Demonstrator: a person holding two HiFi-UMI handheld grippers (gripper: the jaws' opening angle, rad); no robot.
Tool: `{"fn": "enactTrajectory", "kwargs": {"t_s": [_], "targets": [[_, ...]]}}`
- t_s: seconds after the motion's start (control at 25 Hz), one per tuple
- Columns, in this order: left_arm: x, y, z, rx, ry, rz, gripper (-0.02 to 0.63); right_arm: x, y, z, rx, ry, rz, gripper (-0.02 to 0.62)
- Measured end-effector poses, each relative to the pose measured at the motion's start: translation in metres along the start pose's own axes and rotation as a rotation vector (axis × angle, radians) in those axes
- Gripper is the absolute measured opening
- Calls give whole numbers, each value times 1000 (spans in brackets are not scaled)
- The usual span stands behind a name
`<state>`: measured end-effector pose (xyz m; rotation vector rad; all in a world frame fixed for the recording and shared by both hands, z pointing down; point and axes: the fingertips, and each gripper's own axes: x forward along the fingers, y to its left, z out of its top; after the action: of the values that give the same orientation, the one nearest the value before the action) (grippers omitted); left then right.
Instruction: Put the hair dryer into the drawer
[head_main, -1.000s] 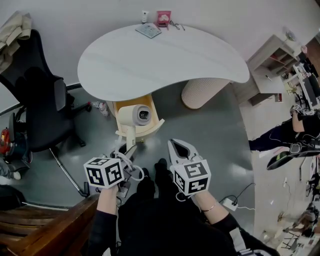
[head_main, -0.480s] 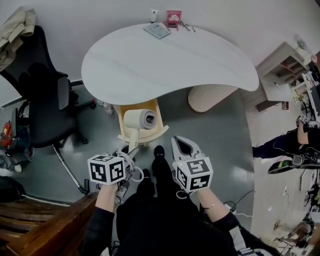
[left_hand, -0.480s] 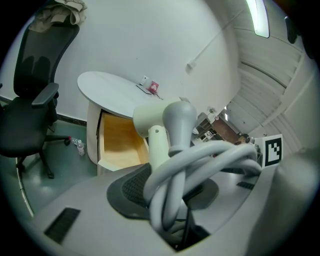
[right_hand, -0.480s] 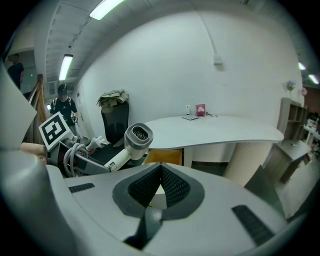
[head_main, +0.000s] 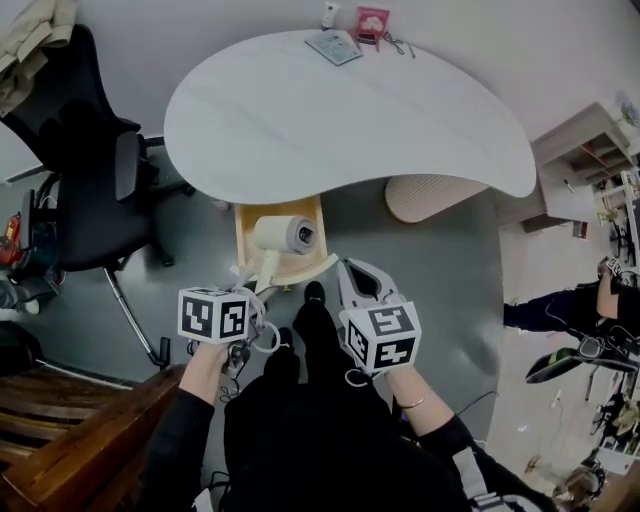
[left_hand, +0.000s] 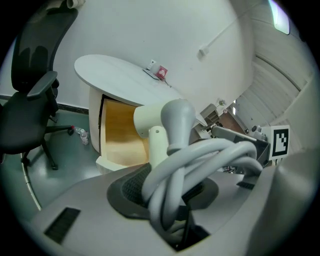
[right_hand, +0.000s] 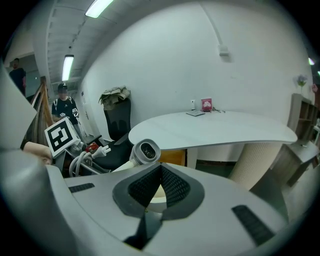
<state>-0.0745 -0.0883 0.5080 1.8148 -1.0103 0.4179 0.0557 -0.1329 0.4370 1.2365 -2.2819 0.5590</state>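
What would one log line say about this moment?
left tool: shut on hair dryer handle | hair dryer: over open drawer | right tool: shut, empty

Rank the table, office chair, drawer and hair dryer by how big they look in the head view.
1. table
2. office chair
3. drawer
4. hair dryer, smallest even though it is probably nearer the camera than the drawer.

Head cam: high up, looks steeply down on white kidney-shaped tabletop (head_main: 340, 110), open light-wood drawer (head_main: 245, 222) & cream hair dryer (head_main: 283, 234). Gripper cams: low, close, facing fwd along own jaws. All 3 views share these.
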Motion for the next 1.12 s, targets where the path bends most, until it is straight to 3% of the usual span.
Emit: {"fn": "enactTrajectory", "kwargs": {"t_s": [0.48,0.72,1.12], "targets": [[35,30,13,26,180,93,158,47,-33,9,8,72,55,5],[50,43,22,-12,231,119,158,72,-35,11,-17,112,103,5],[70,63,26,-3,345,158,158,97,-23,8,-67,173,162,5]]}}
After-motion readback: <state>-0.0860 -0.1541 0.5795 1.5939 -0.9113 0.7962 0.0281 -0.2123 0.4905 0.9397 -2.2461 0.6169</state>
